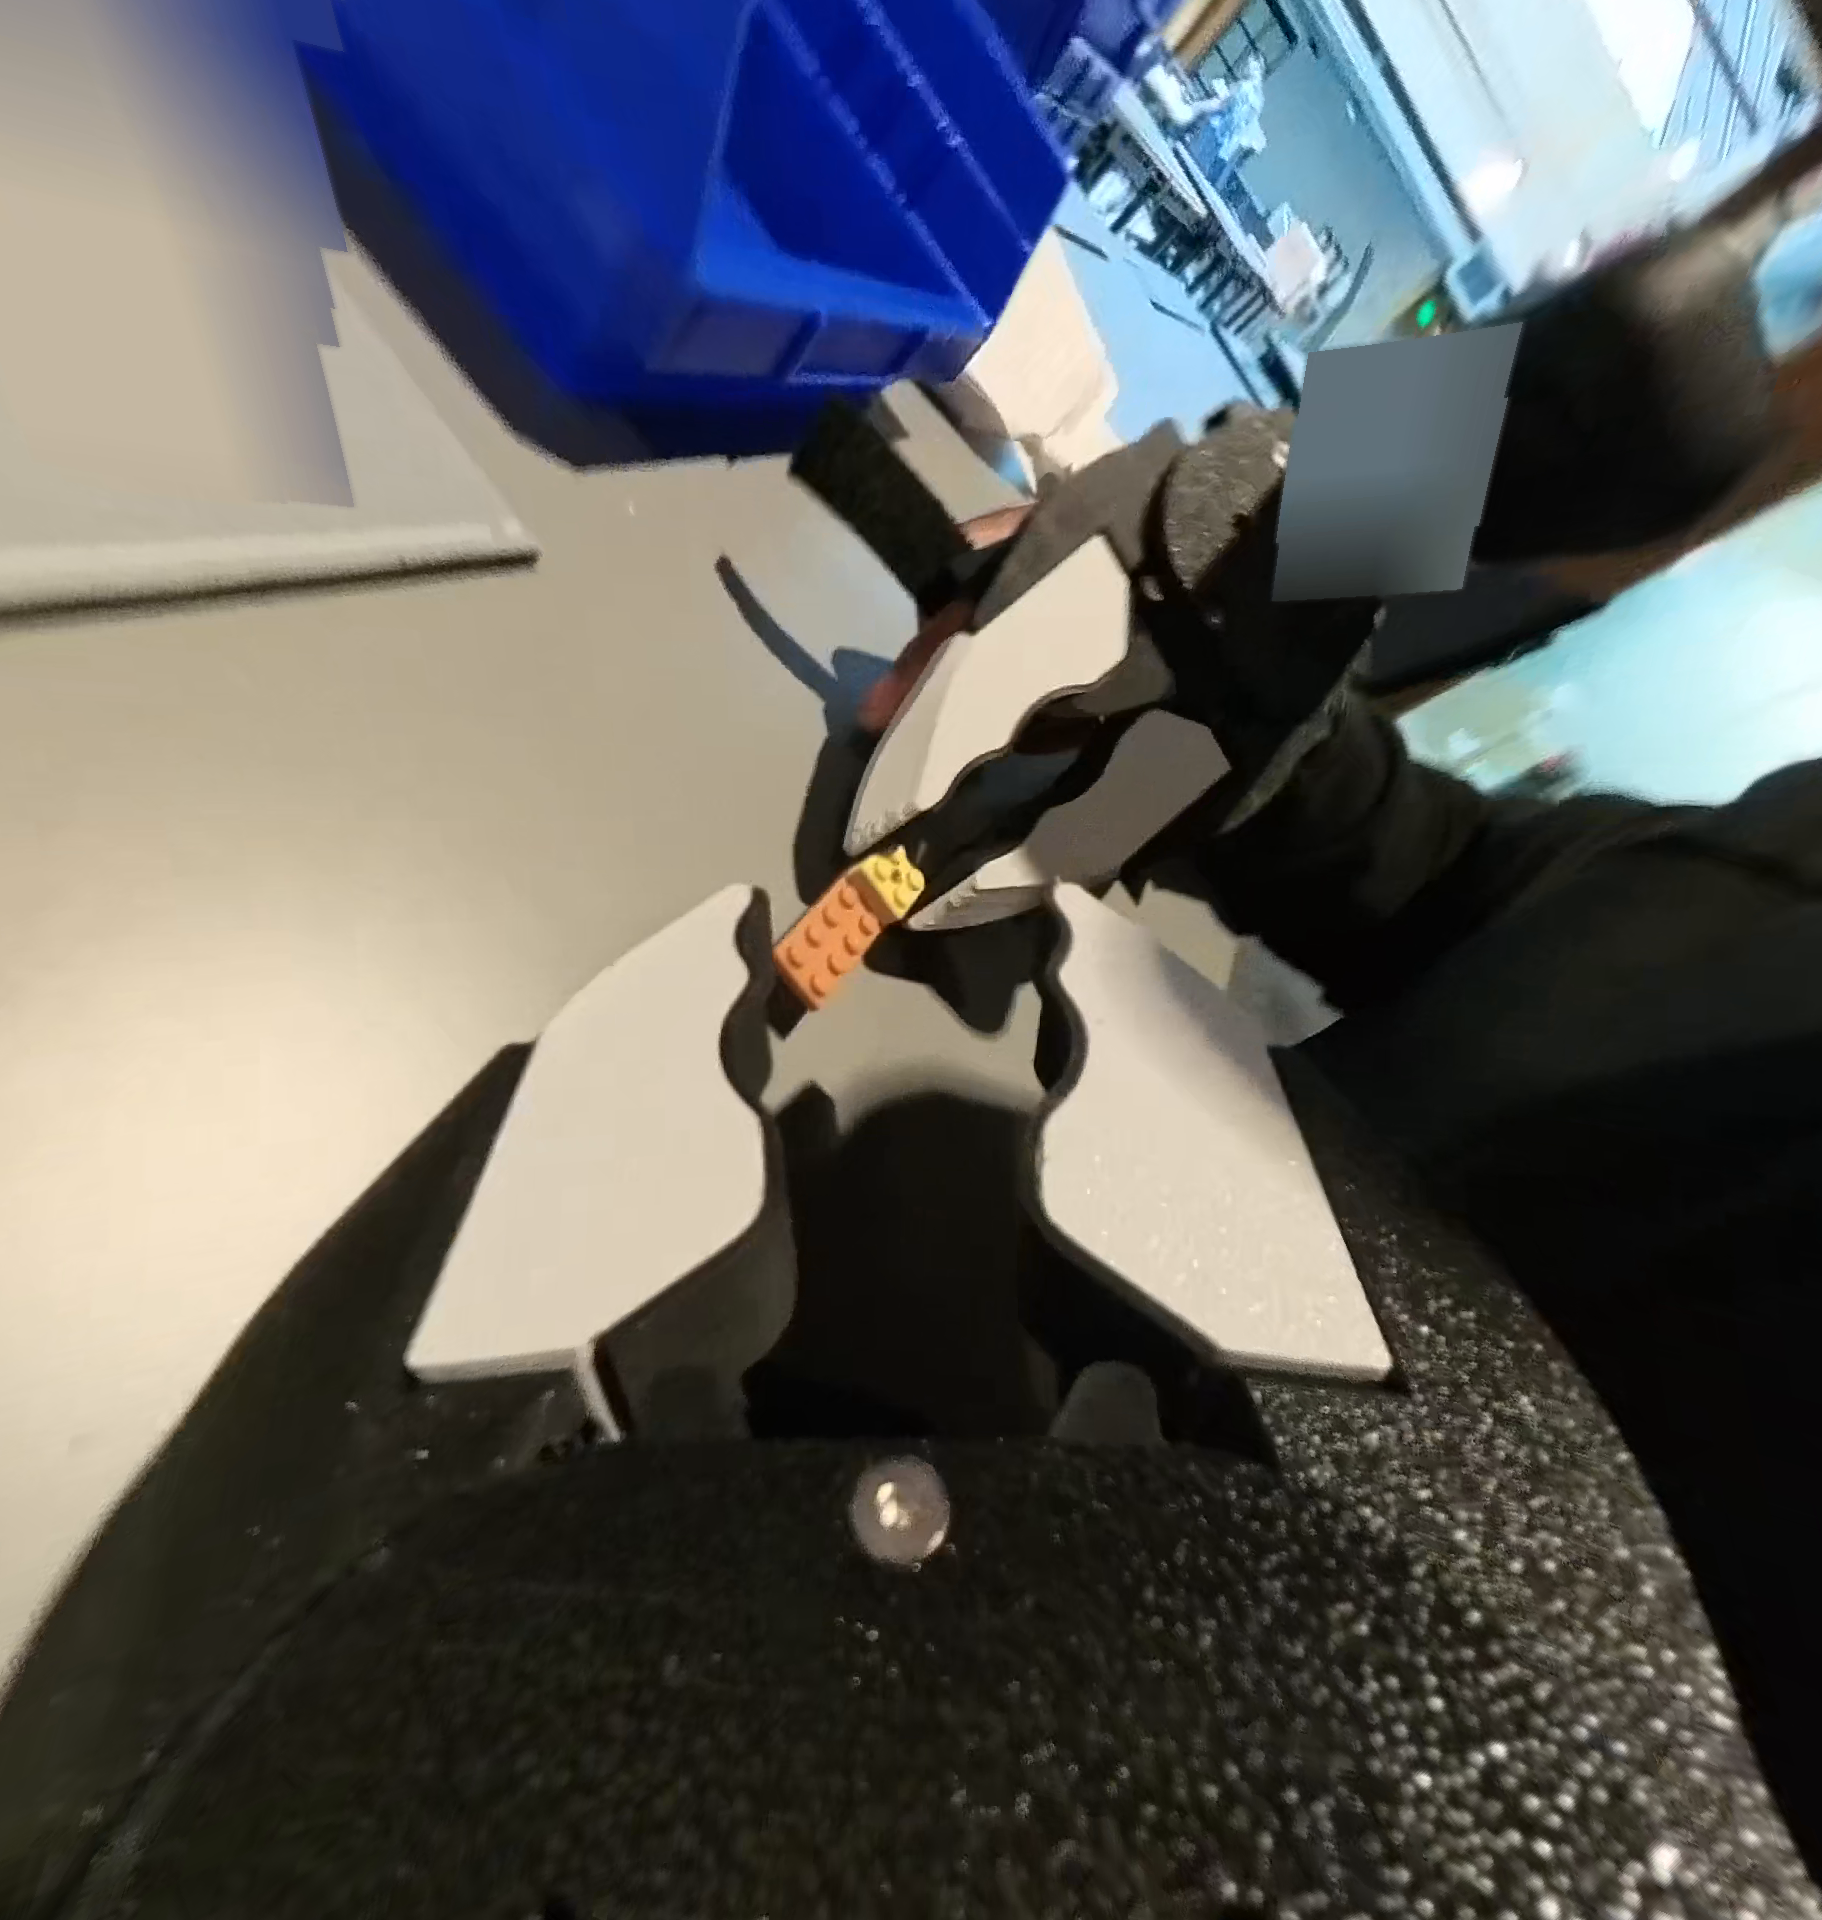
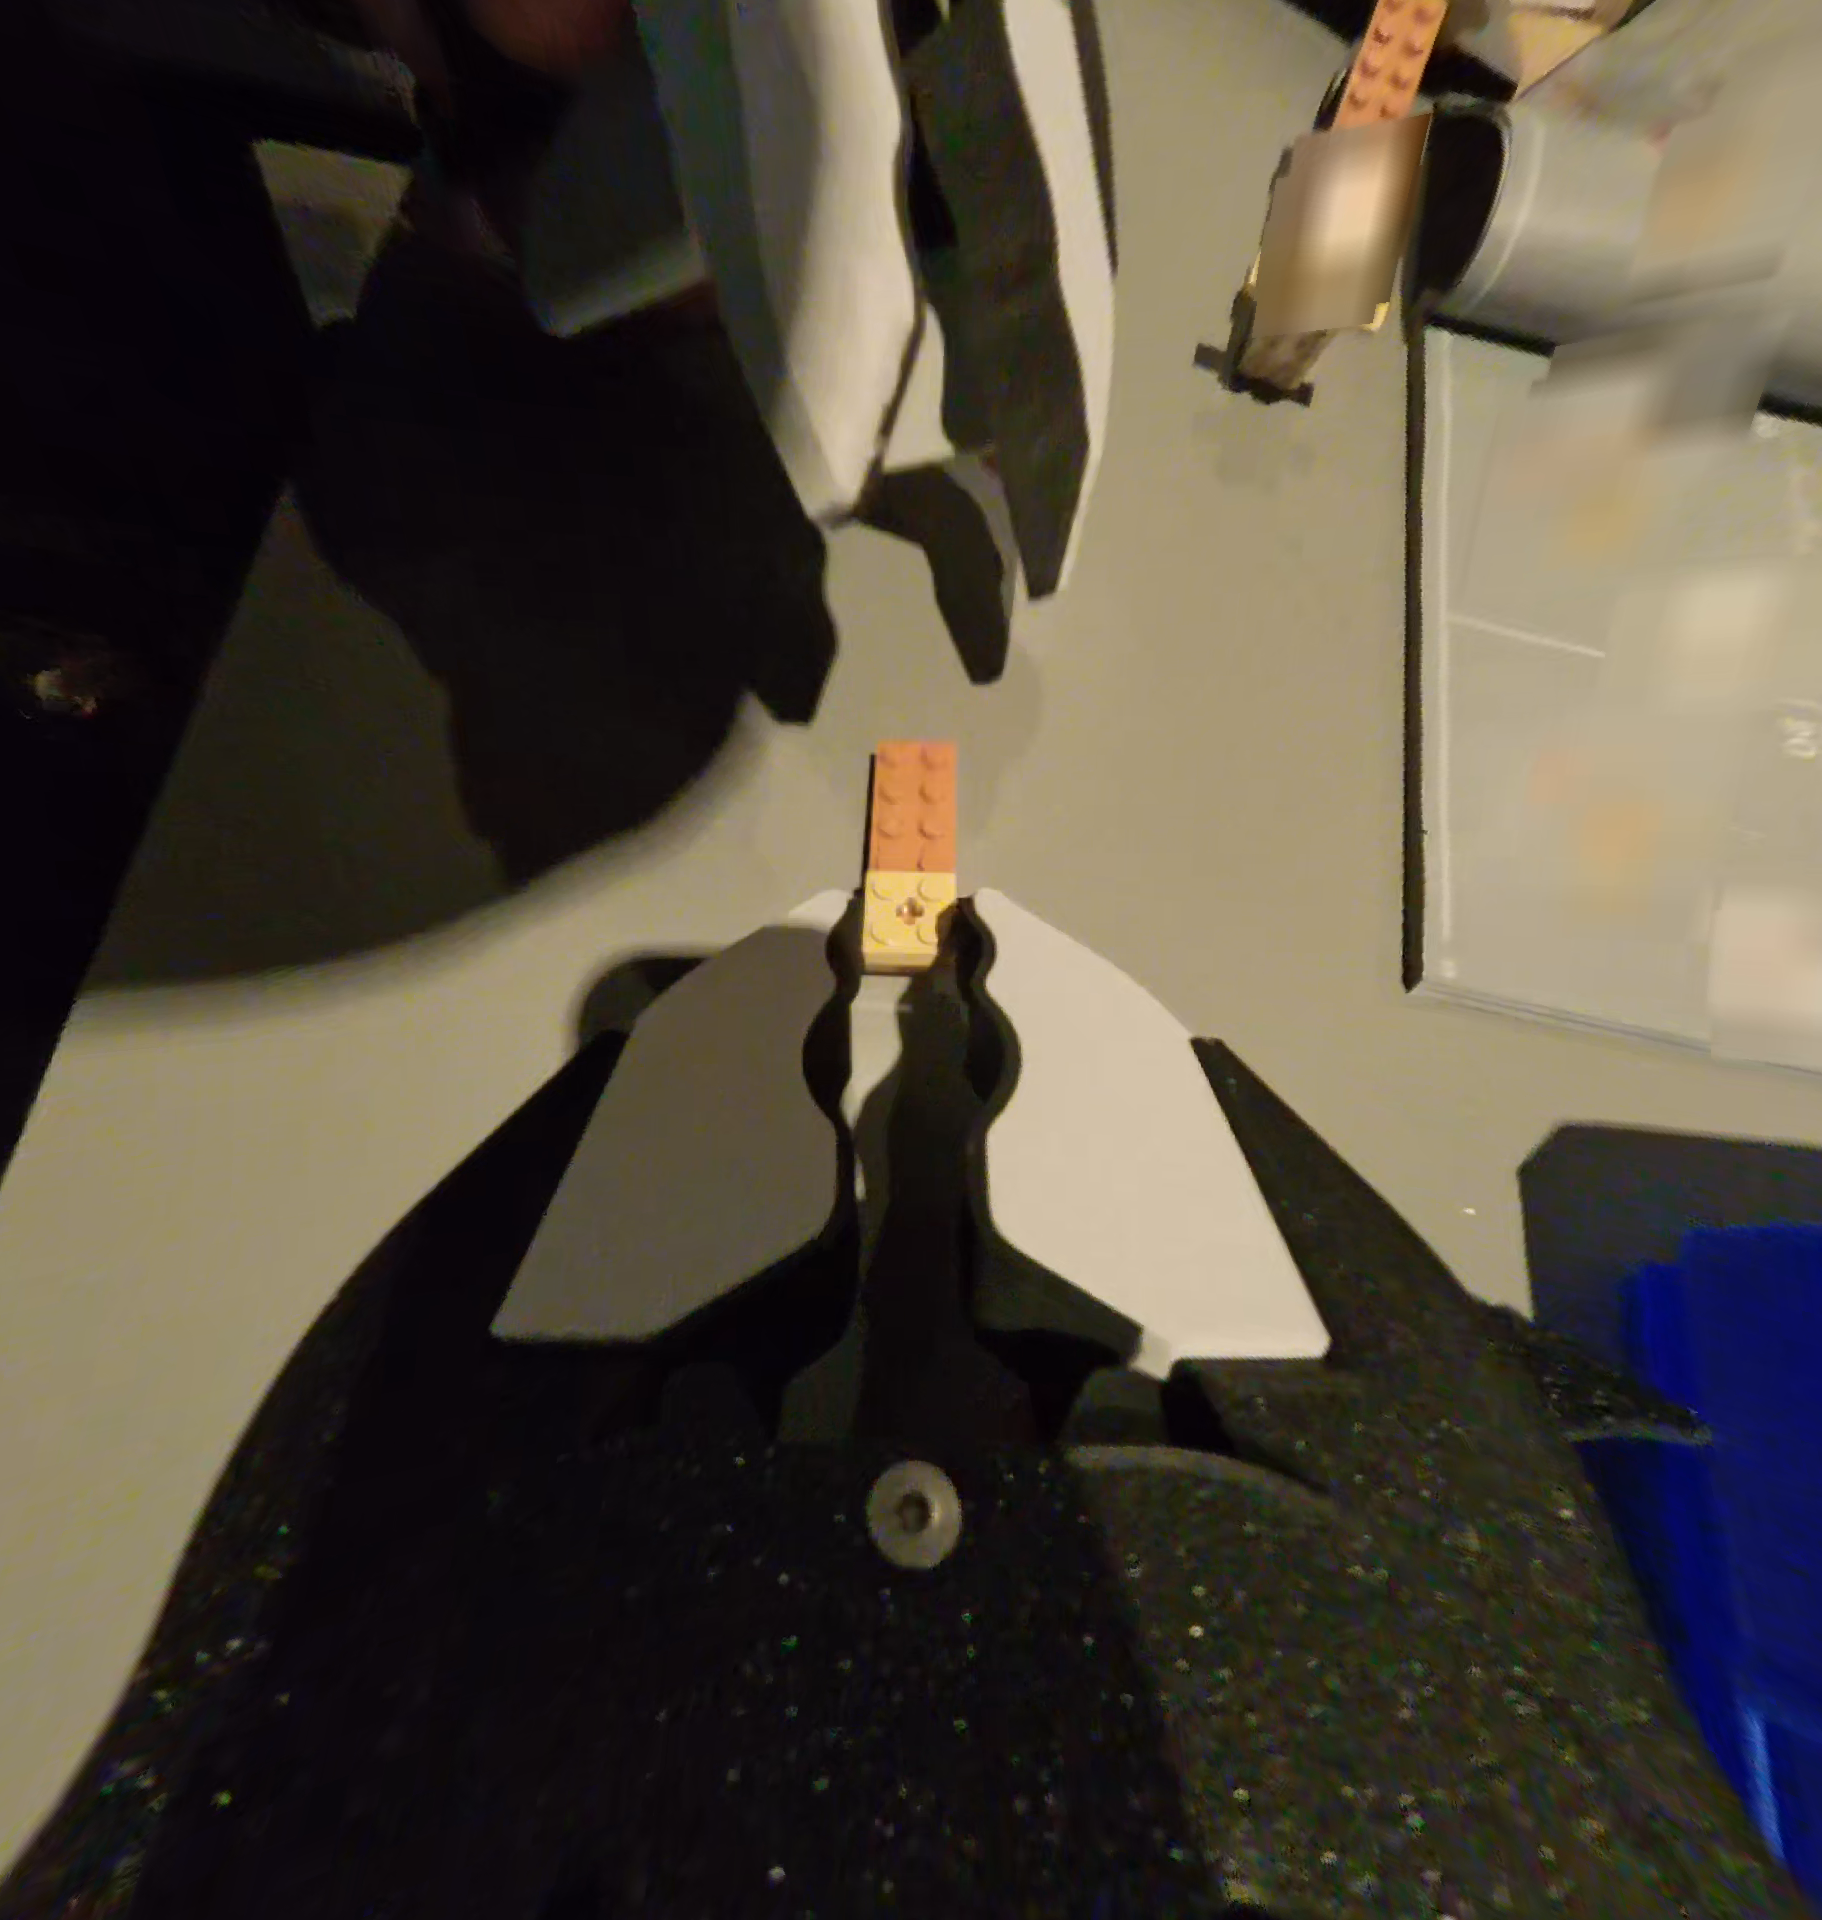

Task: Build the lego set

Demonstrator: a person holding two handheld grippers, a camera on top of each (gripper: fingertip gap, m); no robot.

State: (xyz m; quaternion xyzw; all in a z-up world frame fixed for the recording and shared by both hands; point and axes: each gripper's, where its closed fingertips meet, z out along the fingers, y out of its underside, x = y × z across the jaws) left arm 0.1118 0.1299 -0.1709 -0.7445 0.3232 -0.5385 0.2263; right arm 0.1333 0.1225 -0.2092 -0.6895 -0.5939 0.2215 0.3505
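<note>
Right hand-held gripper pinching small yellow studded brick joined to orange studded plate; left hand-held gripper spread; blue plastic bin clearest in left wrist view.

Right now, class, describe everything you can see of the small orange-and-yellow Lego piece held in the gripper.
The Lego assembly is a long, thin orange plate, two studs wide, with a small yellow plate joined at one end. It looks like glossy plastic. The right gripper pinches the yellow end between its fingertips, holding the piece above the grey table, studs facing the right wrist camera. The orange end juts out free toward the left gripper, which is open and seems not to grip it.
</note>
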